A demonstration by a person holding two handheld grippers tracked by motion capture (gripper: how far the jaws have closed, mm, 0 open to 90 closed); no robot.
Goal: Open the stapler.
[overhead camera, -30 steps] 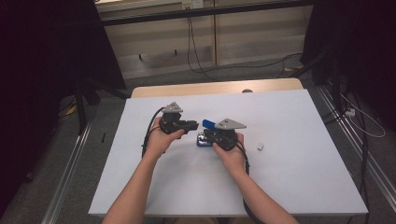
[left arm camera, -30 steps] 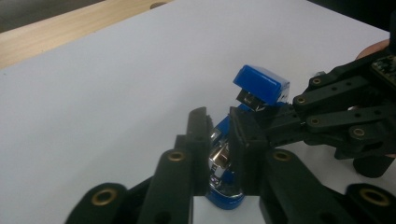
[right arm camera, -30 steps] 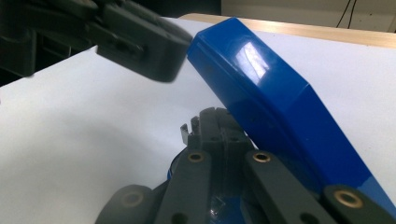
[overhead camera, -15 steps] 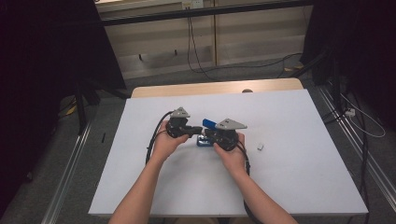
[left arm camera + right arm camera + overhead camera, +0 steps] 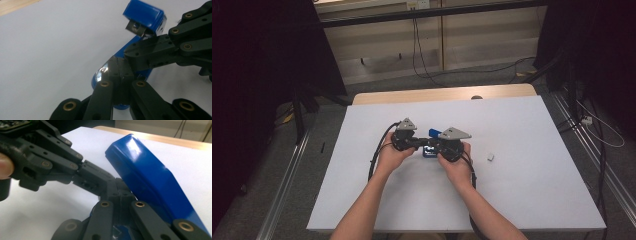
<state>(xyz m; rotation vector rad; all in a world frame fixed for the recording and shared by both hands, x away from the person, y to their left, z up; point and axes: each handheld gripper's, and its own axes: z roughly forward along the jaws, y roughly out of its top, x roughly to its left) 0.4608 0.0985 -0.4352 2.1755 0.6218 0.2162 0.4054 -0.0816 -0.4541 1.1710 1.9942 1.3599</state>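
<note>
At mid-surface (image 5: pixel 532 190), the blue stapler (image 5: pixel 143 37) lies hinged open; the left hand-held gripper (image 5: pixel 117 72) and right hand-held gripper (image 5: pixel 117 192) both appear pinched closed on its base. Hold the base firmly, avoiding twisting.

Both grippers, the left gripper (image 5: pixel 414 142) and right gripper (image 5: pixel 435 146), are black linkage jaws with brass-ringed pivots, grey triangular plates on top, black cables trailing, forearms bare.

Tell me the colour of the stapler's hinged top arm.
Glossy blue; the stapler shows it best in the right gripper view.
</note>
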